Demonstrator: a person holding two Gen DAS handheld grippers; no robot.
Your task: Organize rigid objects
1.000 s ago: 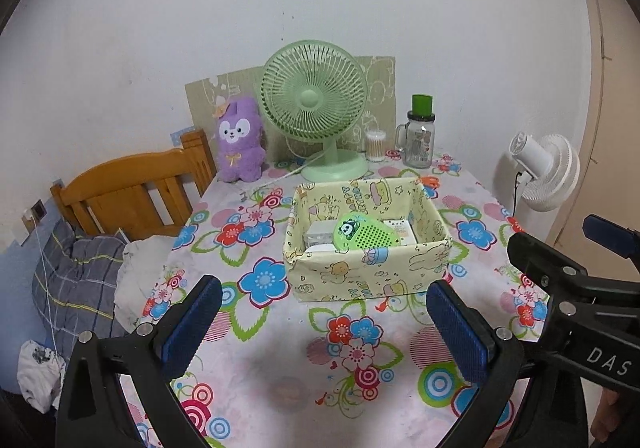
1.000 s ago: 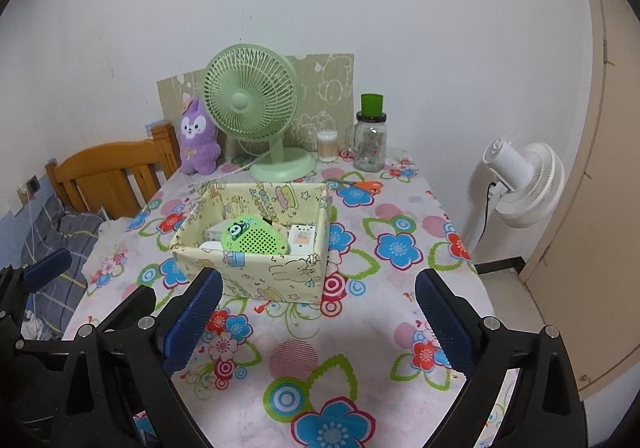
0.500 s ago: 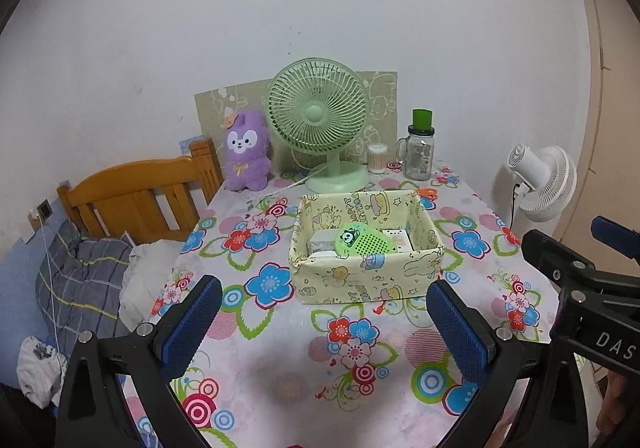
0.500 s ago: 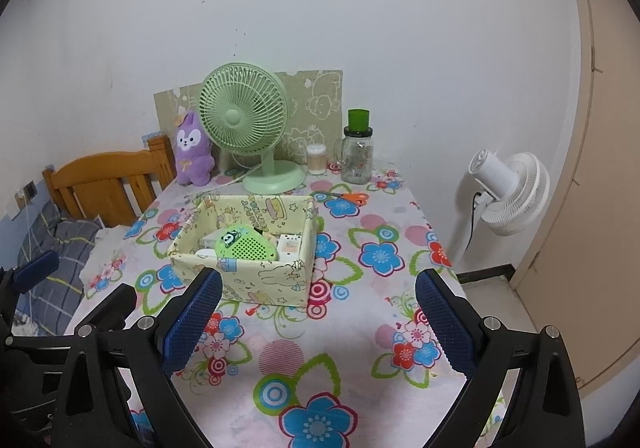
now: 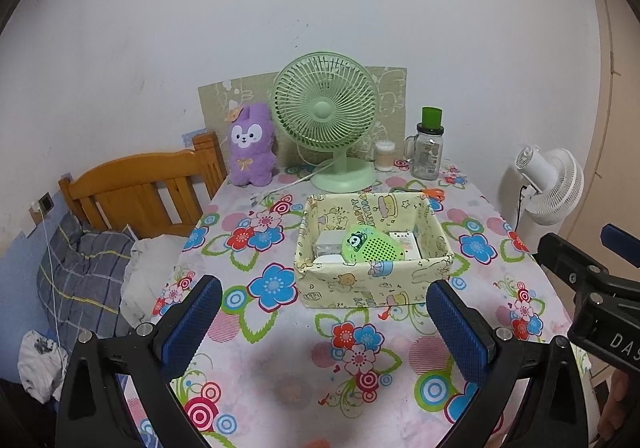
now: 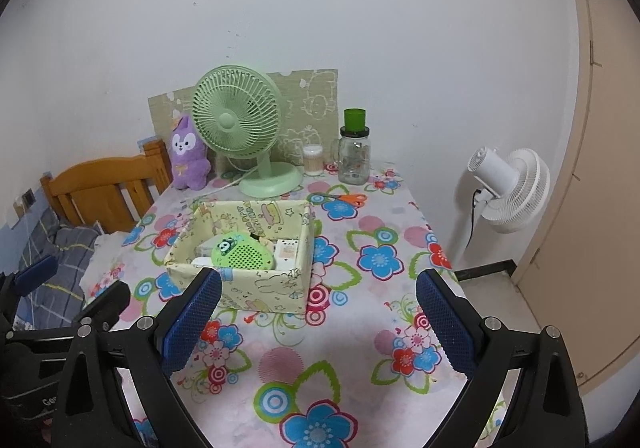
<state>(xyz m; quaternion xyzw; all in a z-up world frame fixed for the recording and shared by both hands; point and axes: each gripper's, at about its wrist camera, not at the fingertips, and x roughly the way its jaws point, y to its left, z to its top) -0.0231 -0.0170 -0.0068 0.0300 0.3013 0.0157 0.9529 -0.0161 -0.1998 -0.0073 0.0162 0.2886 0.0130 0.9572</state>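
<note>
Both claws, left claw (image 5: 320,322) & right claw (image 6: 318,322), gape wide w/ nothing held, above the bench (image 5: 280,368). Rigid bits sit in fabric box (image 5: 376,288); green speaker (image 5: 370,246) on top. Risk: soft walls could buckle if bumped, tipping contents.

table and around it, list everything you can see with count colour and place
storage box: 1, pale yellow print, table centre
green panda item: 1, in box atop white items
desk fan: 1, green, table rear
plush toy: 1, purple, left of fan
glass jar: 1, clear, green lid, rear right
cotton swab tub: 1, beside jar
scissors: 1, orange, behind box
standing fan: 1, white, right of table
wooden headboard: 1, left
left gripper: open, empty
right gripper: open, empty
</note>
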